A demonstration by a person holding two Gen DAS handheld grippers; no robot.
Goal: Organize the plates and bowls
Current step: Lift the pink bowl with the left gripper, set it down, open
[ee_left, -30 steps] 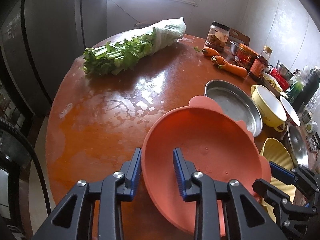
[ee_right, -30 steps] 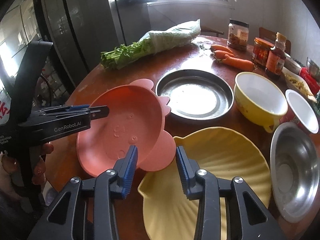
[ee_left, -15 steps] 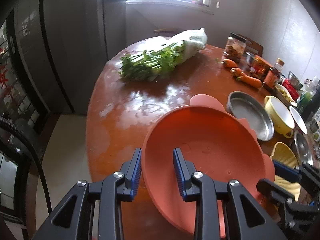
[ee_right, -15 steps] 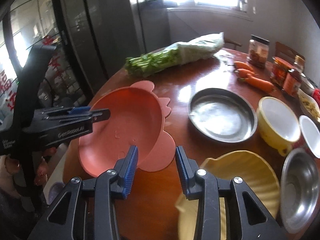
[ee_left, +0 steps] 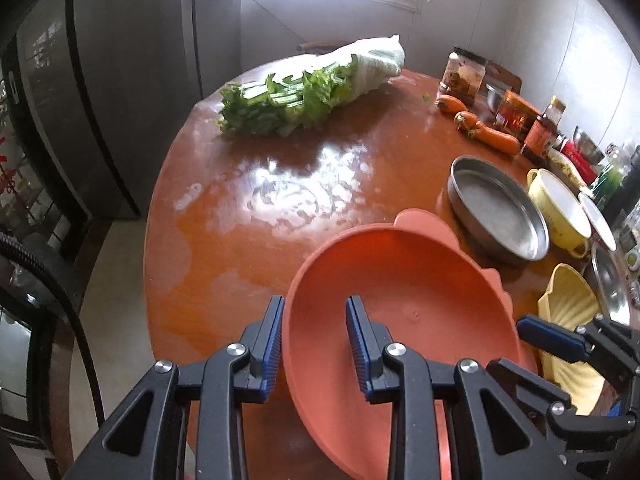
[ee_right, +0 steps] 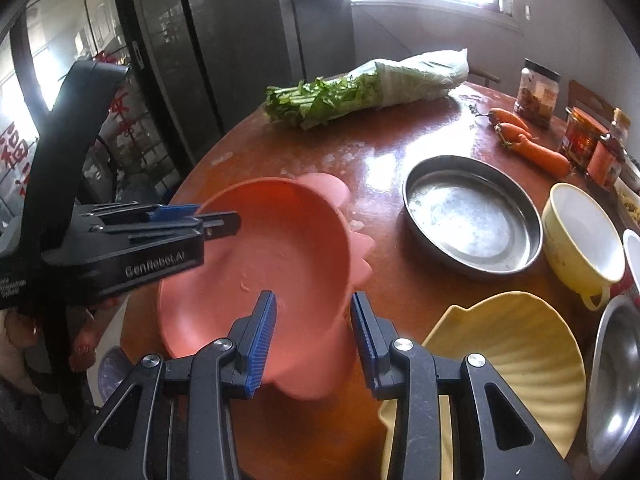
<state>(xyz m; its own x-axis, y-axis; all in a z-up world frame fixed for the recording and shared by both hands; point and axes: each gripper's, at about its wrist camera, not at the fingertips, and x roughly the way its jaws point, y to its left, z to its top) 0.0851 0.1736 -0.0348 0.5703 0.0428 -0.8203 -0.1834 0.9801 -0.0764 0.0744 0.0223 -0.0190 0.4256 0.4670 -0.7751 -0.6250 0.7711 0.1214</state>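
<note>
My left gripper (ee_left: 315,340) is shut on the near rim of an orange-pink scalloped plate (ee_left: 404,320) and holds it tilted above the table's front edge. In the right wrist view the plate (ee_right: 280,264) hangs from the left gripper (ee_right: 216,224) at the left. My right gripper (ee_right: 314,330) is open, with the plate's right rim between its spread fingers but not pinched. A yellow shell-shaped plate (ee_right: 508,360) lies on the table to the right. A round steel pan (ee_right: 472,216), a yellow bowl (ee_right: 580,236) and a steel bowl (ee_right: 616,376) stand beyond.
On the round wooden table (ee_left: 256,208) lie a wrapped bundle of greens (ee_left: 308,92), carrots (ee_right: 528,144), jars and sauce bottles (ee_right: 592,148) along the right back. A dark fridge (ee_right: 208,48) stands left of the table. The table edge runs close below the plate.
The left gripper has lifted the orange plate up and back from the table, tilting it more. The right gripper rose with it; the yellow plate now lies lower right.
</note>
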